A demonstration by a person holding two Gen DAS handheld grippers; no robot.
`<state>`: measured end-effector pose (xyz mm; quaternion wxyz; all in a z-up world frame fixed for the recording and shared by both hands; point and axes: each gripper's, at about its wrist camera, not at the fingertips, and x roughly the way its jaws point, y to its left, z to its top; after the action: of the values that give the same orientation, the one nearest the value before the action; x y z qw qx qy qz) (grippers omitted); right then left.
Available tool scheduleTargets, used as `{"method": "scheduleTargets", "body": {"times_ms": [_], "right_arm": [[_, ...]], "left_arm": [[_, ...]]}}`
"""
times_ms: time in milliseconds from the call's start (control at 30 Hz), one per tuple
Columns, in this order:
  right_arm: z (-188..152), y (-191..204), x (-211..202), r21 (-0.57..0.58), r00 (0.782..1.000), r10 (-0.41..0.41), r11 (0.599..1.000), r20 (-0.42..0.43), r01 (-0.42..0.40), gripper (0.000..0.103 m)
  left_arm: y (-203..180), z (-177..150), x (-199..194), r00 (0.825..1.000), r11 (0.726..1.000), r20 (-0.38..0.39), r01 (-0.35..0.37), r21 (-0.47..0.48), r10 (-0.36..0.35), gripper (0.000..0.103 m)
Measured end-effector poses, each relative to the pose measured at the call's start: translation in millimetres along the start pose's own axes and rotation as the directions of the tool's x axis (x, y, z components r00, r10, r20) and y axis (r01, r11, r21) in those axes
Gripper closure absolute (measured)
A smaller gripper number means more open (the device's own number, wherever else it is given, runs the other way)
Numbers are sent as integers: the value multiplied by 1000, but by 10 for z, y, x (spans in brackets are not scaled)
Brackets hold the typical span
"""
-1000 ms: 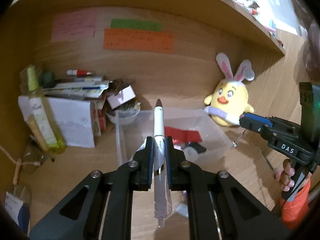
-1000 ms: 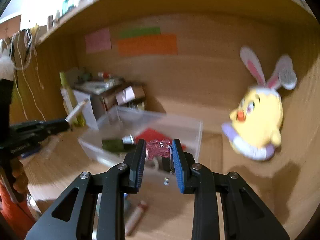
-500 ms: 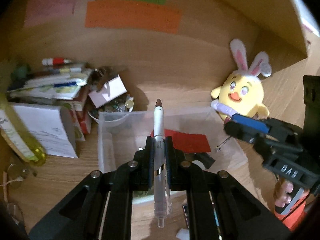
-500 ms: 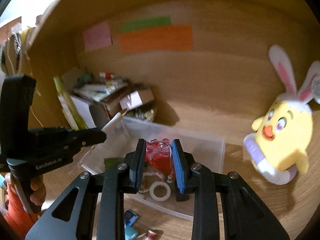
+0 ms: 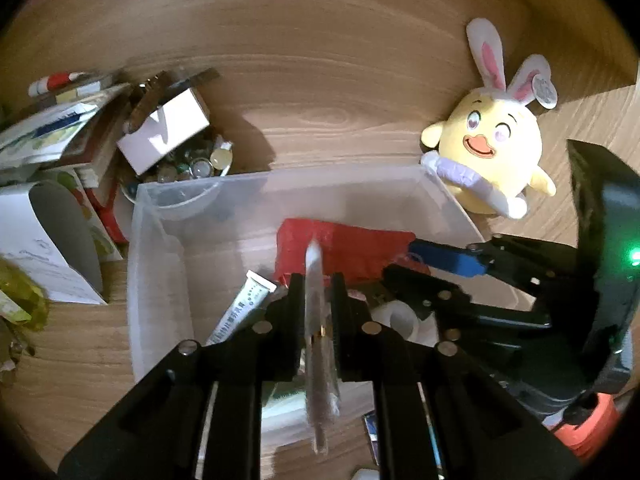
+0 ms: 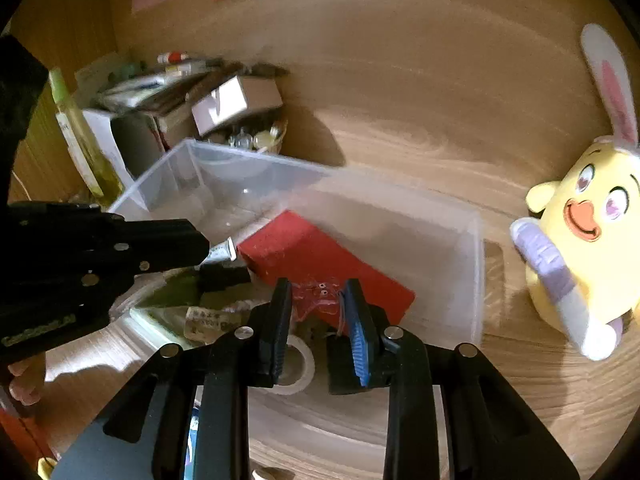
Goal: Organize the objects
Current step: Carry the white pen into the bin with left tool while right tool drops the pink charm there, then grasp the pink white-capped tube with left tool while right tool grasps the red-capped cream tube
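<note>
A clear plastic bin (image 5: 138,256) (image 6: 476,248) sits on the wooden desk. It holds a red card (image 5: 360,252) (image 6: 320,256), a small tube (image 5: 240,312), a tape roll (image 6: 298,364) and other bits. My left gripper (image 5: 316,284) is shut on a white pen (image 5: 314,320), which is blurred, over the bin. My right gripper (image 6: 316,292) is shut on a translucent pink toy with eyes (image 6: 320,298), low over the bin. Each gripper shows in the other's view: the right gripper (image 5: 460,264), the left gripper (image 6: 120,248).
A yellow bunny-eared plush (image 5: 492,160) (image 6: 580,240) stands right of the bin. A pile of boxes and papers (image 5: 60,128) and a bowl of small items (image 5: 192,168) crowd the left. A yellow-green bottle (image 6: 76,128) stands far left. The wooden back wall is close behind.
Both grippers have moved forward and down over the bin. The pen now looks blurred and lower between the left fingers. The pink toy stays gripped in the right.
</note>
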<state>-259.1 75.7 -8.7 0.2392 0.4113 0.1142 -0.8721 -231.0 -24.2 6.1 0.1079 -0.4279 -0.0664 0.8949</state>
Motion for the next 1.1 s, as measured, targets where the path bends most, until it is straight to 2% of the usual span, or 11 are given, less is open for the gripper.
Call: {"method": "scheduleTargets", "body": {"times_ms": [167, 267, 433, 467, 533, 633, 700, 833, 1100], "right_arm": [[-32, -37, -6, 11, 1000, -7, 1000, -28, 7, 78], [-45, -47, -133, 12, 1000, -20, 1000, -10, 20, 69], [-104, -18, -489, 6, 997, -54, 999, 62, 53, 52], [-147, -12, -590, 7, 995, -60, 998, 82, 59, 49], [-194, 6, -706, 11, 993, -58, 998, 102, 57, 47], [-336, 26, -873, 18, 991, -45, 999, 123, 43, 46], [-472, 41, -942, 24, 991, -43, 999, 125, 40, 44], [-755, 70, -954, 29, 994, -35, 999, 101, 33, 43], [-1243, 183, -684, 58, 999, 39, 998, -18, -38, 43]], "left_arm": [[-32, -22, -141, 1000, 1000, 21, -2, 14, 2, 92], [-62, -50, -280, 999, 1000, 42, -20, 19, 19, 83], [-116, -179, -615, 992, 998, 109, -59, 22, 57, 49], [-136, -228, -701, 989, 997, 129, -74, 24, 70, 45], [-158, -331, -839, 983, 994, 159, -101, 32, 95, 31], [-195, -526, -1020, 976, 991, 186, -122, 46, 112, 16], [-218, -677, -1104, 973, 989, 195, -134, 54, 121, 12], [-258, -1005, -1166, 974, 987, 181, -147, 69, 132, 11], [-345, -1609, -1010, 993, 992, 71, -102, 69, 97, 11]]}}
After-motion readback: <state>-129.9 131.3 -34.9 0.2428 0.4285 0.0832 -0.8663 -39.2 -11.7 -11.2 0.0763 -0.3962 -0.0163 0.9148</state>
